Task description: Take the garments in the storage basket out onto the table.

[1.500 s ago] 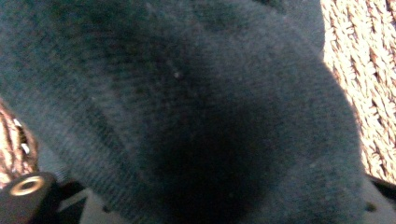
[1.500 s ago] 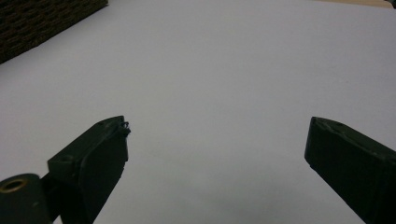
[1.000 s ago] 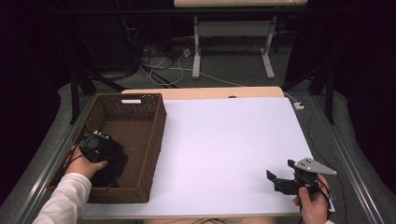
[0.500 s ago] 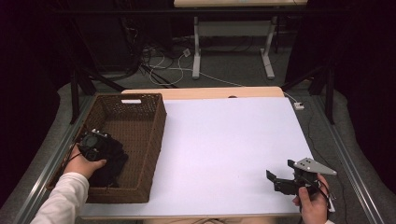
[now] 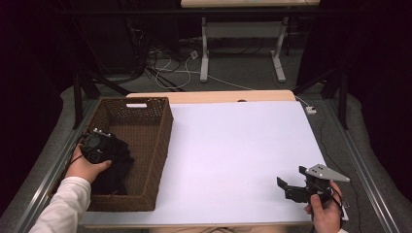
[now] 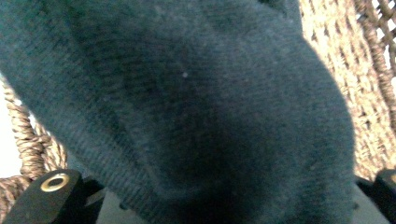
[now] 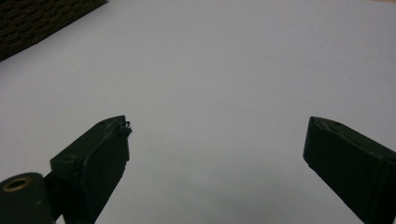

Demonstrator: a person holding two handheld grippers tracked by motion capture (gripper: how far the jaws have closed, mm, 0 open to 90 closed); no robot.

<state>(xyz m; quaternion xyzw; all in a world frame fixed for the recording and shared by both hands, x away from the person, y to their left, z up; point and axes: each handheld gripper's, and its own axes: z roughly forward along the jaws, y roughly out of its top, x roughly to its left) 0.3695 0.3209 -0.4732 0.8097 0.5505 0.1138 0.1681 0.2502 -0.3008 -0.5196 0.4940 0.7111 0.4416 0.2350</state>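
Observation:
A dark knitted cloth (image 5: 114,172) lies inside the brown wicker basket (image 5: 163,141) at the table's left. My left gripper (image 5: 108,154) reaches into the basket from its left rim and is shut on the cloth, which bunches up under it. In the left gripper view the teal-black knit (image 6: 196,102) bulges between the jaws and hides their tips, with wicker wall (image 6: 341,56) behind. My right gripper (image 5: 285,188) rests at the table's front right, open, with nothing between its jaws (image 7: 217,135).
The white table top (image 5: 233,145) stretches between the basket and the right gripper. A wooden strip (image 5: 214,96) runs along the far edge. Metal rails flank both sides, and desk legs and cables stand on the floor beyond.
The left hand and gripper have shifted slightly toward the basket's far left, with the cloth still in the jaws. The right gripper has stayed put.

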